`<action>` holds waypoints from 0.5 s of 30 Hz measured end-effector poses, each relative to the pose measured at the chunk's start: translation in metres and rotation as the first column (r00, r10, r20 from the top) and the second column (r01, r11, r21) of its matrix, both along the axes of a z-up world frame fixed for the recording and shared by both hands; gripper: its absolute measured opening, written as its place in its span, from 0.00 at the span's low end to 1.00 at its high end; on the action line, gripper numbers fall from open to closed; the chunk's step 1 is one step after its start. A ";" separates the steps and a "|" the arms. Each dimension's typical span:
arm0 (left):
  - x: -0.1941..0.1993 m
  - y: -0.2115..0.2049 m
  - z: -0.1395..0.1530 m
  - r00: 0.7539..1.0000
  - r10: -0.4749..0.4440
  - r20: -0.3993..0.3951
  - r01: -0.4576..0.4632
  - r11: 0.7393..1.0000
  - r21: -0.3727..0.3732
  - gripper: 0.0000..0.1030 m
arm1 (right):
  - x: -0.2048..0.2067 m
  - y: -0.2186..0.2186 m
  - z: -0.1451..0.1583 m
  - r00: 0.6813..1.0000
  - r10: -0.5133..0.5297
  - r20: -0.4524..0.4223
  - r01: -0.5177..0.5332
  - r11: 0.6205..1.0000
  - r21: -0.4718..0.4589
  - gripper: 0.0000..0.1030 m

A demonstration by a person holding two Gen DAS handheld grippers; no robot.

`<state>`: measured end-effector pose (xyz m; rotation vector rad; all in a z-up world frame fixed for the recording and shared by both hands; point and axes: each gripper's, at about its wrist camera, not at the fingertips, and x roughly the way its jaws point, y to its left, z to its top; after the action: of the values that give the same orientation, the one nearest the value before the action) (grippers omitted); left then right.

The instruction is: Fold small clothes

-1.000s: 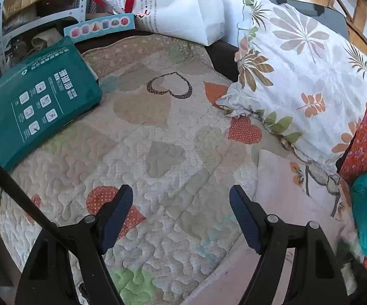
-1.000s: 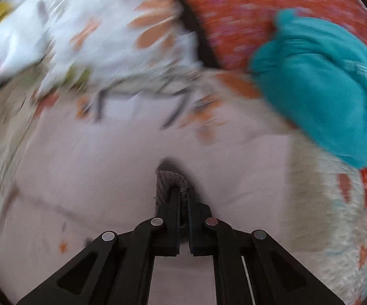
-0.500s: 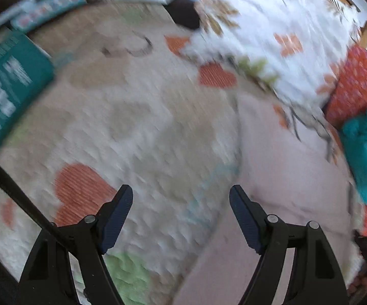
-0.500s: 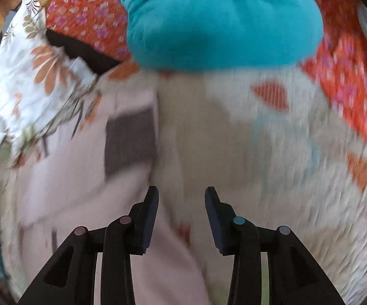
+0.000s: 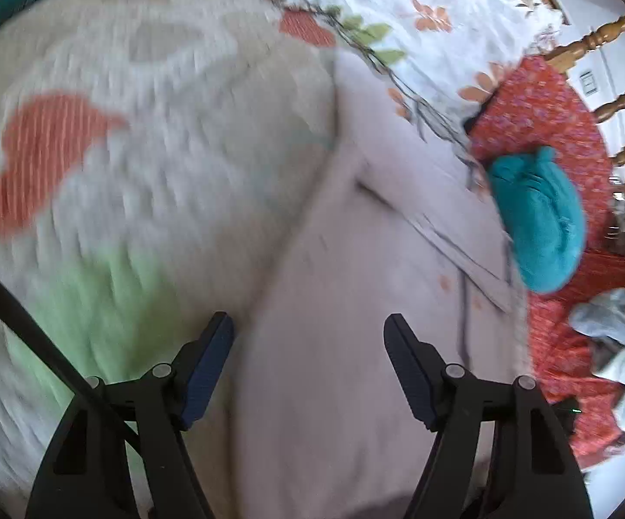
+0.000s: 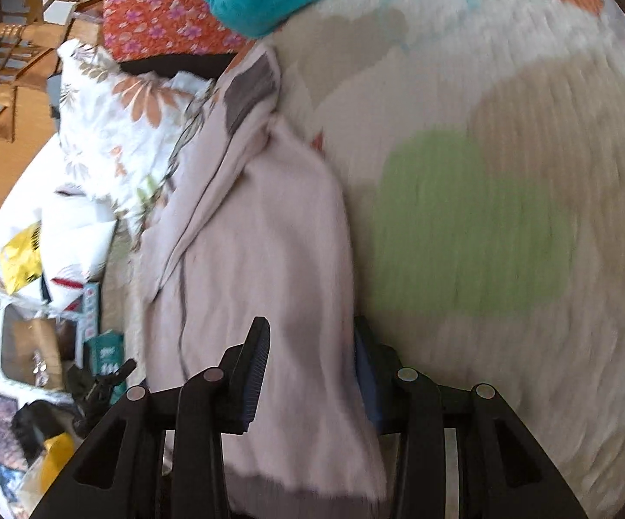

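1. Two grippers working: left gripper (image 5: pixel 308 350) hovering wide over the pink garment (image 5: pixel 355 302) lying on the quilt (image 5: pixel 139 129).
2. Right gripper (image 6: pixel 312 363) straddling the garment's edge, not yet pinching.
3. Probably starting a fold; next, closing and lifting.

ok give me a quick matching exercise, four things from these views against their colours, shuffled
Things:
1. garment
2. bundled cloth
3. floral pillow
4. patterned cushion

Colours:
A. red-orange
B. pale pink
C. white with orange flowers
D. teal

Pairs: 1-B, 2-D, 3-C, 4-A
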<state>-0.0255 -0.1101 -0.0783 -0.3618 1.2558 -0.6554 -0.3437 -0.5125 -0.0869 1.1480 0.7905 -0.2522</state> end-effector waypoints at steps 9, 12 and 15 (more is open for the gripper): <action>-0.098 0.014 -0.012 0.999 -0.029 0.024 0.030 0.998 -0.048 0.68 | -0.032 0.049 -0.017 0.994 0.051 0.097 -0.064 0.988 0.141 0.41; -0.114 0.022 -0.017 0.999 -0.039 -0.013 0.038 0.997 -0.073 0.58 | -0.041 0.058 -0.022 0.992 0.050 0.116 -0.070 0.982 0.176 0.41; -0.129 0.027 -0.025 0.999 -0.027 -0.034 0.025 0.997 -0.080 0.56 | -0.044 0.068 -0.022 0.992 0.067 0.111 -0.085 0.982 0.167 0.41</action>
<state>-0.1542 -0.0827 -0.1035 -0.4246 1.2719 -0.7253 -0.3879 -0.4440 -0.1092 1.2794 0.7719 -0.0599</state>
